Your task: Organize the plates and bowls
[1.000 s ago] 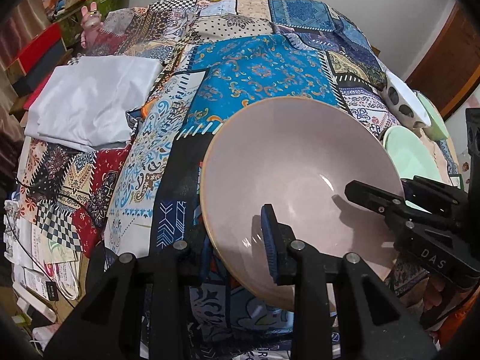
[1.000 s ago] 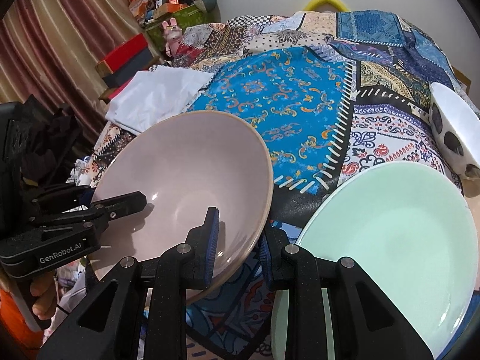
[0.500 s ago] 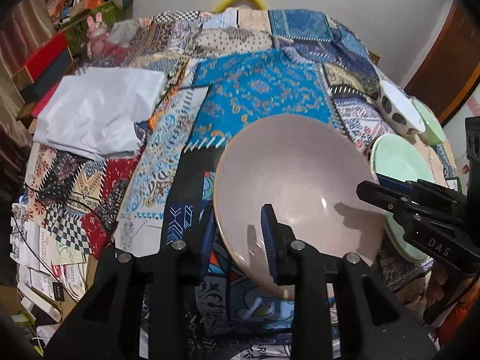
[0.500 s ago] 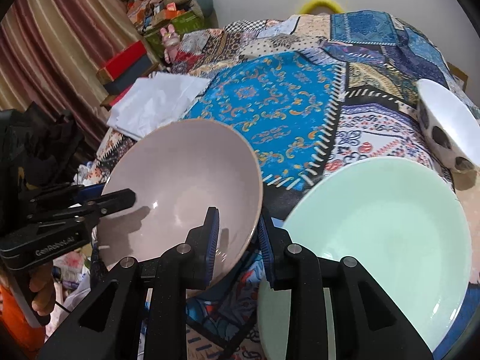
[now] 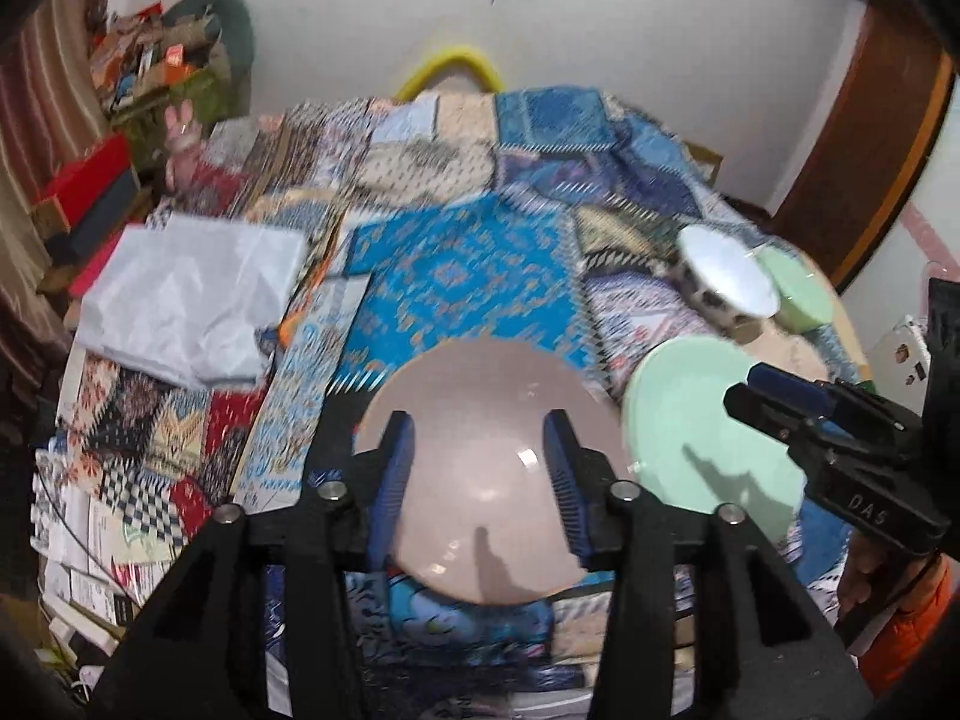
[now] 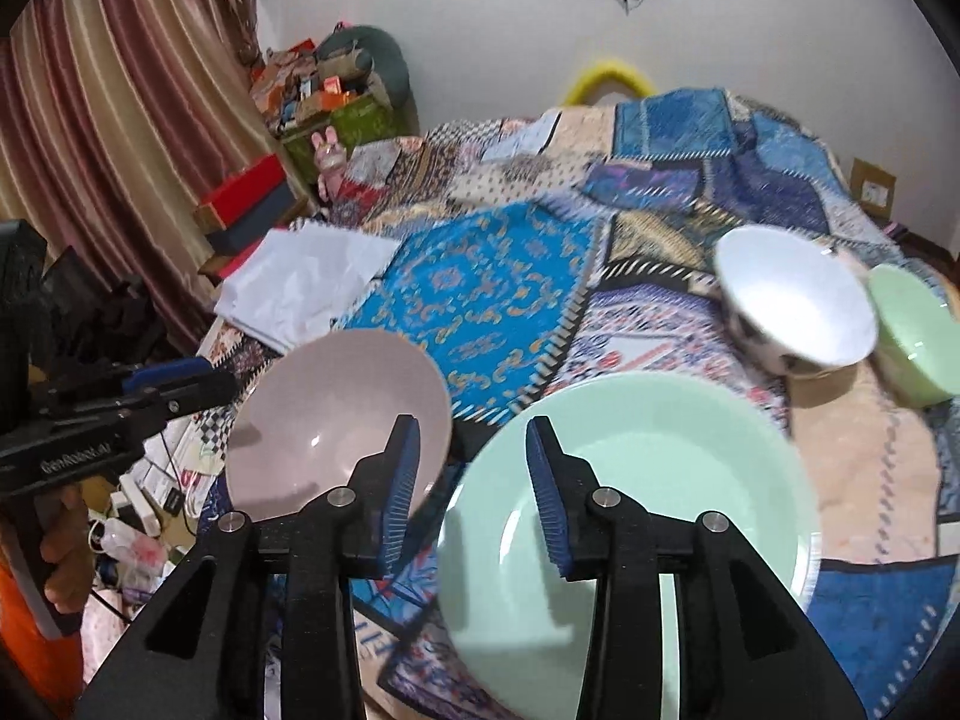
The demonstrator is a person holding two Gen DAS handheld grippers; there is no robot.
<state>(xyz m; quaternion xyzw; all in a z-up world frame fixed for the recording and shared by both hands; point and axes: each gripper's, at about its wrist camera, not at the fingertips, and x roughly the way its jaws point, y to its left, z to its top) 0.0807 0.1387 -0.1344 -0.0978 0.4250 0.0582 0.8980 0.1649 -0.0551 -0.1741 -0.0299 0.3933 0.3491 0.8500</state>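
"DAS" on right tool (image 5: 780, 414); "GenRobot.AI" on left tool (image 6: 180, 384).

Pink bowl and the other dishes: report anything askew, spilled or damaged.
The white bowl with dark spots leans tilted against the small green bowl instead of sitting level. The pink bowl and green plate lie on the patchwork cloth, looking intact. Nothing spilled.

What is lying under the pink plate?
The pink plate rests on the patchwork cloth. Around its rim only cloth shows; whatever is directly beneath its middle is covered.
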